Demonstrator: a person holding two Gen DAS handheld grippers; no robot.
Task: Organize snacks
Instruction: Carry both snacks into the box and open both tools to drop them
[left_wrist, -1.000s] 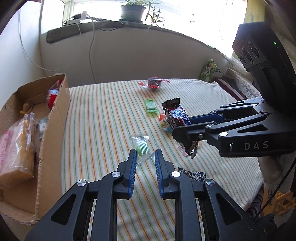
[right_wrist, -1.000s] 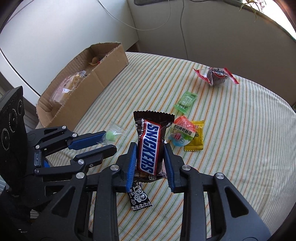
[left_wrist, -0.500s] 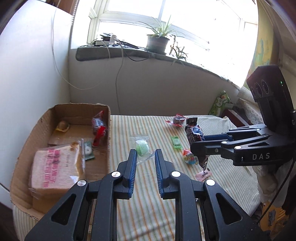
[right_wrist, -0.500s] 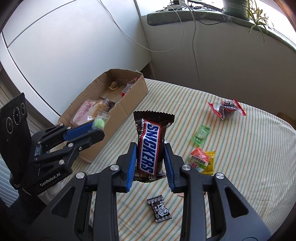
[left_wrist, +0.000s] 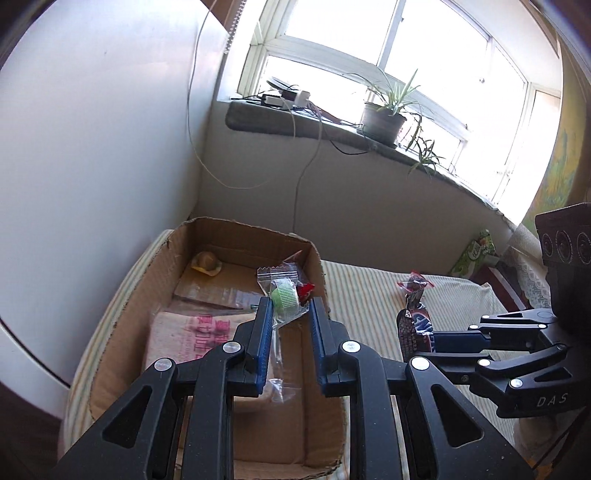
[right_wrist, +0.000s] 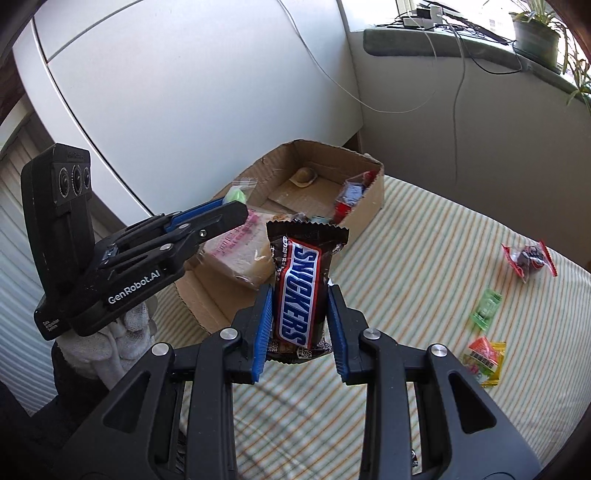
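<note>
- The right gripper (right_wrist: 299, 325) is clamped on a Snickers bar (right_wrist: 300, 291), its blue pads pressing the wrapper's two long sides near the lower end, so the bar stands upright above the jaws.
- The bar looks light and fairly firm inside a glossy, slippery wrapper; holding across the body, not the crimped end, seems the safer grip.
- The left gripper (left_wrist: 290, 325) is closed on a clear packet with a green sweet (left_wrist: 284, 295). The film is thin, soft and crinkly, and it is pinched at one side, so the packet juts out crookedly and could slip.
- Both grippers point downward; the left one hangs over the cardboard box (left_wrist: 317, 266), while the right is just beside the box over the striped cloth (right_wrist: 424, 258).
- In the box lies a wrapped loaf (left_wrist: 192, 332); loose sweets (right_wrist: 484, 354) remain on the cloth.
</note>
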